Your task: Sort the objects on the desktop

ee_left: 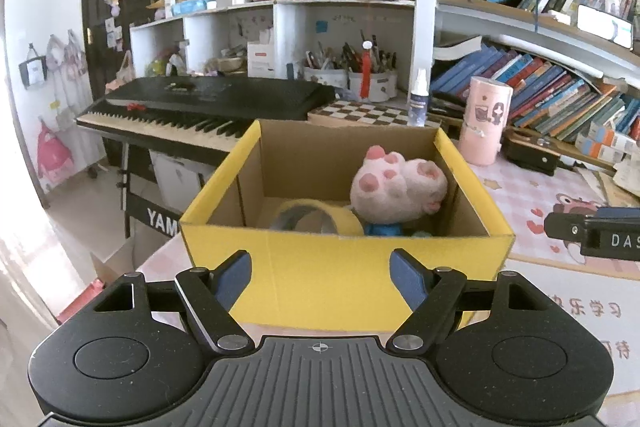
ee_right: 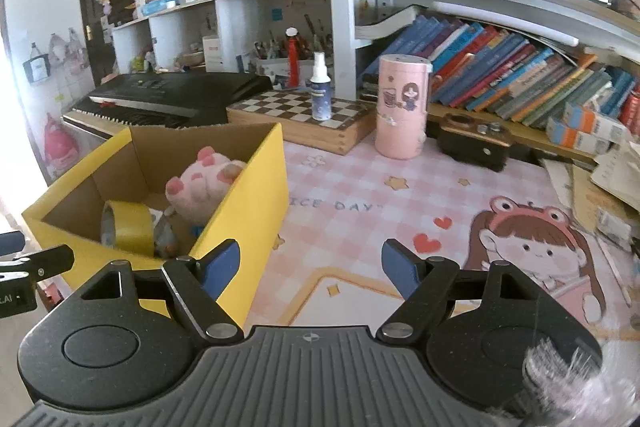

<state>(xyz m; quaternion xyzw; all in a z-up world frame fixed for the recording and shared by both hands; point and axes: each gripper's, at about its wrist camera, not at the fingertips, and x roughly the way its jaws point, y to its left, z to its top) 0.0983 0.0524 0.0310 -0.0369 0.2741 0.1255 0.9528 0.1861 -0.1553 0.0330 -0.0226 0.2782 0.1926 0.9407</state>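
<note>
Your left gripper (ee_left: 320, 273) tilts down toward the yellow box (ee_left: 344, 267), fingers spread and empty against its near wall. Your right gripper (ee_right: 310, 265) tilts likewise, fingers spread over the table (ee_right: 360, 195). Beyond the left fingers, the box holds one plush pig (ee_left: 398, 187) and one tape roll (ee_left: 320, 217).

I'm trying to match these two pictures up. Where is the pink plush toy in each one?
Left wrist view: the plush toy sits right of centre, inside the yellow box, against its right wall.
Right wrist view: the plush toy is left of centre, in the same box, again against that wall.
Shared landmark: the tape roll lying in the box, left of the toy in both.
</note>
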